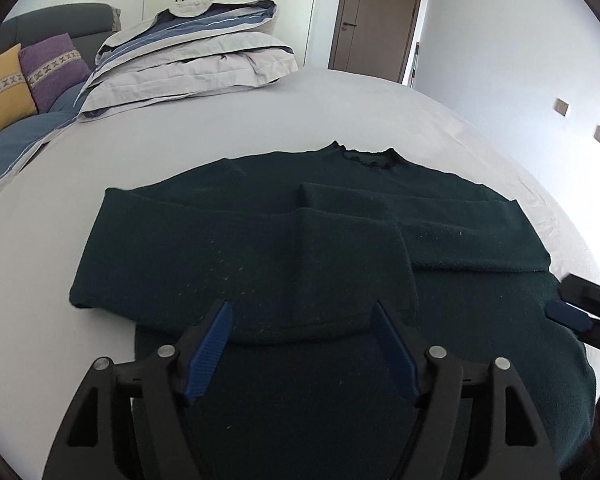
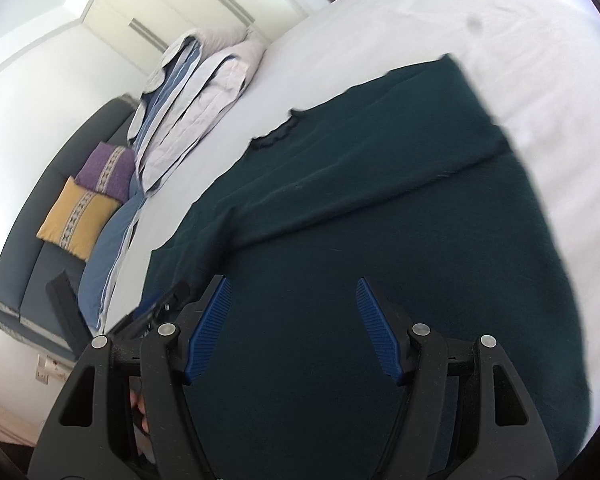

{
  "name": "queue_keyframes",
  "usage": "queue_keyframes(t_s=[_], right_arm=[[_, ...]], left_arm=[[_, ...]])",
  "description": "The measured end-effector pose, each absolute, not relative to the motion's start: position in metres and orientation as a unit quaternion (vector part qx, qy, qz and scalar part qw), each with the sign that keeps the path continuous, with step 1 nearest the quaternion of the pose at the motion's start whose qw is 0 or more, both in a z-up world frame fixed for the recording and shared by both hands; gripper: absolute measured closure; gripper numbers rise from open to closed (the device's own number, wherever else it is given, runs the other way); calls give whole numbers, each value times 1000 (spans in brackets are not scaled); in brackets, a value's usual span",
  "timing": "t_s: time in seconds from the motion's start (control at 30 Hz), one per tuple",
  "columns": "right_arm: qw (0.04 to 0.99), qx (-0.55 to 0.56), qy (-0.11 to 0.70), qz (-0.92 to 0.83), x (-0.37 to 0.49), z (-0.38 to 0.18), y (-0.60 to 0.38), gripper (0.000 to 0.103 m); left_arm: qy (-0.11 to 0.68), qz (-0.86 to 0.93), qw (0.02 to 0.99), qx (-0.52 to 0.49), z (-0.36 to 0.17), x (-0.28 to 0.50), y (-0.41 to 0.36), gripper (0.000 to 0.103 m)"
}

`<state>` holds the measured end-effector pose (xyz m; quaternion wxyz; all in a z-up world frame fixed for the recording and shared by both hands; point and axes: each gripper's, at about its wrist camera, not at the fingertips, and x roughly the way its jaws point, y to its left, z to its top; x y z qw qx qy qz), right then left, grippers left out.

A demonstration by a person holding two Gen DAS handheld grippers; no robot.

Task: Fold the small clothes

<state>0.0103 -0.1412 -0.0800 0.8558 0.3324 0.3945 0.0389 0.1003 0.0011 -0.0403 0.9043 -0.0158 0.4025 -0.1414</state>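
A dark green sweater (image 1: 300,248) lies flat on the white bed, collar (image 1: 364,158) at the far side, both sleeves folded across its chest. My left gripper (image 1: 302,312) is open and empty, hovering over the lower middle of the sweater near the folded sleeve cuff. My right gripper (image 2: 294,288) is open and empty above the sweater's (image 2: 360,220) lower body. In the left wrist view the right gripper's fingertip (image 1: 568,314) shows at the sweater's right edge. The left gripper shows in part in the right wrist view (image 2: 160,304) at the lower left.
A folded grey and blue duvet (image 1: 192,56) sits at the far left of the bed (image 1: 340,104). A grey sofa with a yellow cushion (image 1: 0,96) and a purple cushion (image 1: 54,68) stands beyond the left side. A brown door (image 1: 376,16) is behind.
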Motion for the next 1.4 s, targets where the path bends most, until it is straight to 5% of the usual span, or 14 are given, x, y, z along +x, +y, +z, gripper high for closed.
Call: queue_keyframes(t_s=[0.33, 0.37, 0.4, 0.43, 0.53, 0.9, 1.4], right_arm=[[819, 298, 488, 51, 137, -122, -66, 38], [826, 280, 487, 49, 142, -122, -59, 46], [832, 253, 492, 39, 148, -120, -52, 66], [833, 239, 498, 33, 151, -120, -48, 76], [843, 217, 490, 33, 152, -110, -42, 97], [882, 174, 437, -13, 142, -41, -112, 97], [863, 193, 464, -44, 152, -106, -178, 97]], left_arm=[[418, -108, 894, -120, -40, 75, 85, 27], [416, -103, 895, -127, -40, 74, 93, 27], [414, -98, 895, -131, -39, 73, 100, 27], [414, -94, 895, -136, -38, 73, 106, 27], [411, -83, 896, -149, -36, 76, 121, 27], [404, -83, 895, -171, -24, 101, 134, 27], [441, -66, 885, -133, -33, 217, 110, 29]])
